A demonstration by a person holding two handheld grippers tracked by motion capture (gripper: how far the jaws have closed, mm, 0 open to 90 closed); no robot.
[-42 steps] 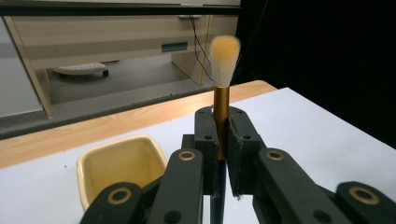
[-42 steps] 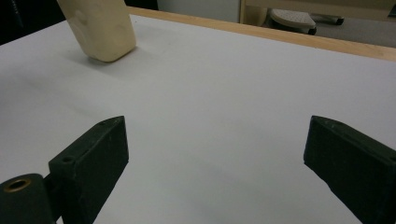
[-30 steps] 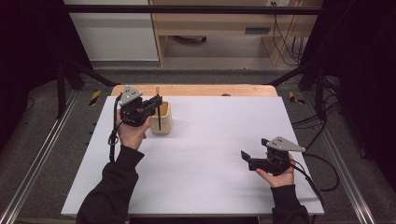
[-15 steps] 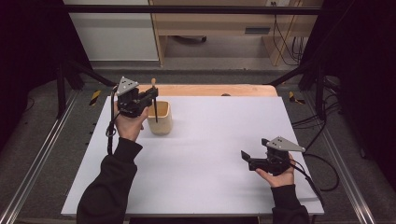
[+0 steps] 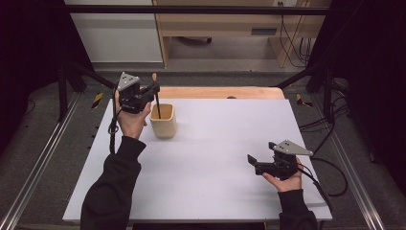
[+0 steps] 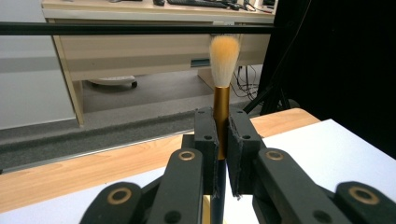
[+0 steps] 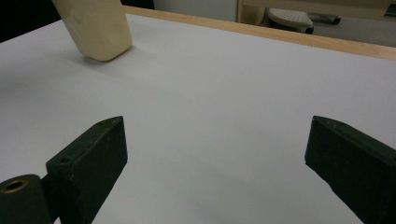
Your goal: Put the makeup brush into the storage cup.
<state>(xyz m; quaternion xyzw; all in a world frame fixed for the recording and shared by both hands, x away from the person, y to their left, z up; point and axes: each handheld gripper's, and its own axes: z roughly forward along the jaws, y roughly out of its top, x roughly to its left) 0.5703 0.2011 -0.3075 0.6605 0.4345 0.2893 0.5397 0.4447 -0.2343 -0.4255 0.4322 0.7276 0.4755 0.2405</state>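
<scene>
My left gripper (image 5: pixel 154 91) is shut on a brush (image 5: pixel 156 101), held upright over the pale wooden cup (image 5: pixel 163 120) at the back left of the white table (image 5: pixel 210 143). The brush's dark handle reaches down into the cup's mouth, and its bristles point up. In the left gripper view the two pads clamp the gold ferrule of the brush (image 6: pixel 221 107) below its tan bristles, the left gripper (image 6: pixel 223 140) pointing toward the back of the room. My right gripper (image 5: pixel 251 163) rests open at the front right, far from the cup. Its jaws stand wide in the right gripper view (image 7: pixel 217 133) with bare table between them, and the cup (image 7: pixel 95 28) lies far off.
A wooden strip (image 5: pixel 215 92) edges the table's back. Metal rails (image 5: pixel 38 167) run along both sides, and cables (image 5: pixel 330 167) trail at the right. Beyond the table stand a wooden desk (image 5: pixel 215 24) and a white cabinet (image 5: pixel 115 33).
My left hand has moved back and a little left and up with the brush, drawing it higher in the cup. The right hand has stayed still.
</scene>
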